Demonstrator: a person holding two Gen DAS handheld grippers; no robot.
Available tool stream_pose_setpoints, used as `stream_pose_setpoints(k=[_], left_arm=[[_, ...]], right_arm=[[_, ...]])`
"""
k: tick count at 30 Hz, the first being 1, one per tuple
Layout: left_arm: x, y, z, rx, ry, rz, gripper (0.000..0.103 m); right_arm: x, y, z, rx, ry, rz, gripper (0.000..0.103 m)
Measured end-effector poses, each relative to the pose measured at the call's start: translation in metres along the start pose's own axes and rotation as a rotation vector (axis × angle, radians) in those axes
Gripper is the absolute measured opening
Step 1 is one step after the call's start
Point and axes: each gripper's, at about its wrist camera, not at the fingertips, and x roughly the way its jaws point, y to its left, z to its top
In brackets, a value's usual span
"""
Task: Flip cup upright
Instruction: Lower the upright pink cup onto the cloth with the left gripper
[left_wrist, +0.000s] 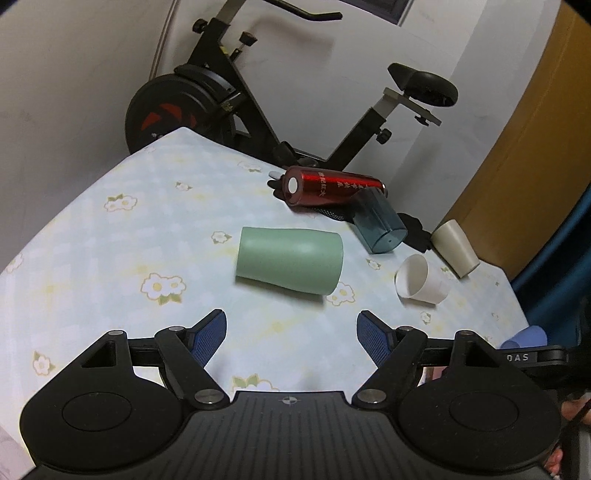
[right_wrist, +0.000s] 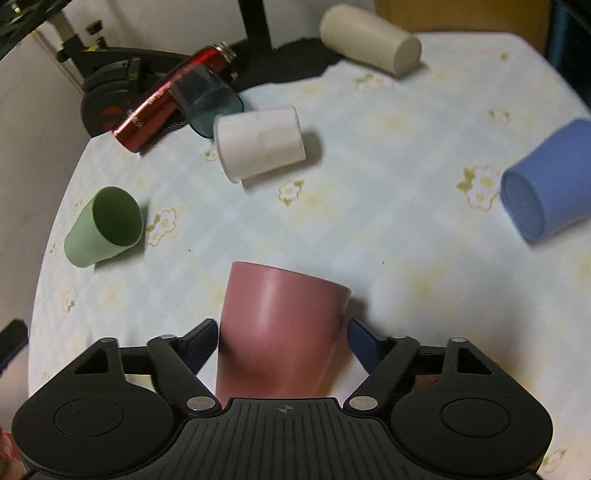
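In the right wrist view a pink cup (right_wrist: 280, 328) sits between the fingers of my right gripper (right_wrist: 282, 341); its flat closed end points away from me. The left pad touches the cup's side, and a narrow gap shows at the right pad (right_wrist: 364, 341). In the left wrist view a green cup (left_wrist: 290, 260) lies on its side ahead of my left gripper (left_wrist: 291, 338), which is open and empty. The green cup also shows in the right wrist view (right_wrist: 105, 227), mouth toward the camera.
Several other cups lie on the flowered tablecloth (right_wrist: 369, 229): white (right_wrist: 260, 142), beige (right_wrist: 369, 38), blue (right_wrist: 550, 181), dark teal (right_wrist: 207, 99). A red bottle (right_wrist: 166, 99) lies at the far edge. An exercise bike (left_wrist: 221, 92) stands behind the table.
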Motion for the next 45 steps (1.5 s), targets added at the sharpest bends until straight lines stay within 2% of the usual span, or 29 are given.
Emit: stream_pose_setpoints(k=[7, 12, 19, 29, 37, 45], left_arm=[[-0.013, 0.010, -0.009, -0.003, -0.011, -0.006, 0.080], [-0.018, 0.012, -0.012, -0.004, -0.024, 0.019, 0.080], [-0.028, 0.020, -0.011, -0.006, -0.038, 0.051, 0.080], [-0.033, 0.018, -0.013, 0.007, -0.040, 0.060, 0.080], [-0.037, 0.015, -0.014, 0.031, -0.041, 0.053, 0.080], [-0.039, 0.012, -0.016, 0.039, -0.038, 0.048, 0.080]], right_arm=[[-0.002, -0.001, -0.007, 0.021, -0.027, 0.016, 0.067], [-0.012, 0.000, -0.020, 0.005, -0.091, 0.017, 0.067], [-0.033, 0.014, -0.048, -0.111, -0.232, -0.024, 0.067], [-0.044, 0.033, -0.062, -0.282, -0.360, -0.095, 0.067], [-0.039, 0.047, -0.068, -0.390, -0.408, -0.145, 0.067], [-0.040, 0.053, -0.080, -0.425, -0.422, -0.179, 0.067]])
